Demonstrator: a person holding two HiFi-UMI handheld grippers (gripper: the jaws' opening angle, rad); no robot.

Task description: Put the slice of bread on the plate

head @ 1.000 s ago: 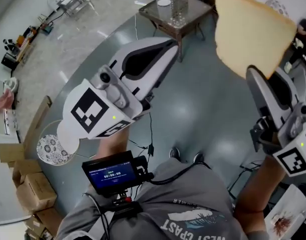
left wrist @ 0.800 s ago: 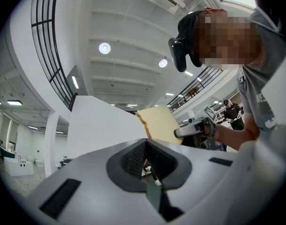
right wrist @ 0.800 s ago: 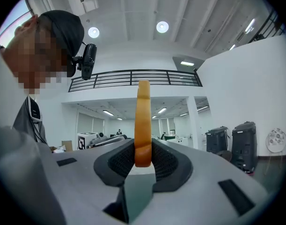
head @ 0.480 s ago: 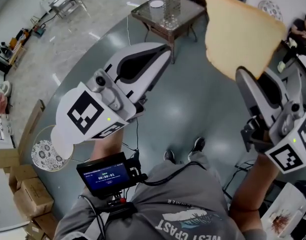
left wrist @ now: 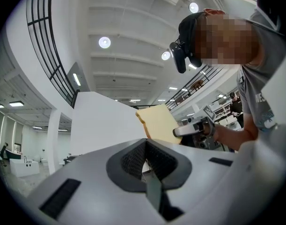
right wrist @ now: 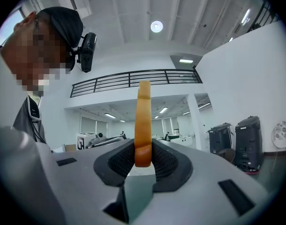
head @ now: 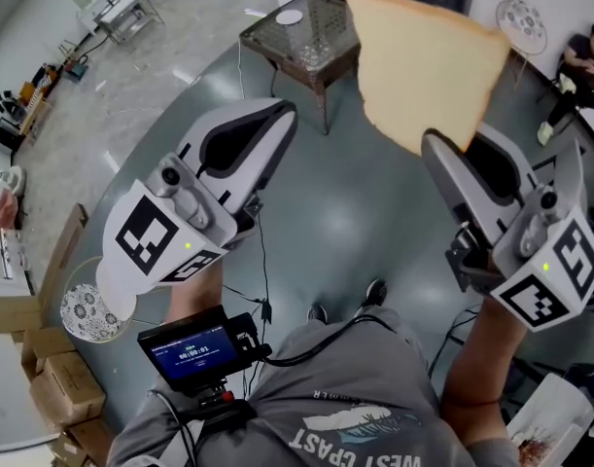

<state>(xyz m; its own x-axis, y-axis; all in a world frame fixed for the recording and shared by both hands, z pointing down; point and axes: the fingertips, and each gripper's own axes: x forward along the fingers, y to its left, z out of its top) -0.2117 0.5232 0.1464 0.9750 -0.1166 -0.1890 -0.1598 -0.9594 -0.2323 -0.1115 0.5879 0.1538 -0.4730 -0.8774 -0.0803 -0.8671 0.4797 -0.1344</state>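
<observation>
A pale slice of bread (head: 428, 61) stands up in the air, its lower edge clamped in my right gripper (head: 459, 146), which is shut on it. The right gripper view shows the slice edge-on (right wrist: 143, 121), pinched between the dark pads (right wrist: 119, 161). My left gripper (head: 277, 117) hovers to its left, shut with nothing in it; its own view shows the bread (left wrist: 159, 122) off to the right. A patterned plate (head: 83, 311) lies low at the left edge, partly hidden behind the left gripper's marker cube.
A glass-topped table (head: 306, 37) with a small white dish (head: 289, 17) stands ahead on the grey floor. Cardboard boxes (head: 44, 377) sit at the lower left. A decorated plate (head: 521, 22) leans at the upper right, near a seated person (head: 580, 52).
Both grippers and the held bread have shifted leftwards in the head view. The table and the patterned plate have slid left and down a little. The grip on the bread is unchanged.
</observation>
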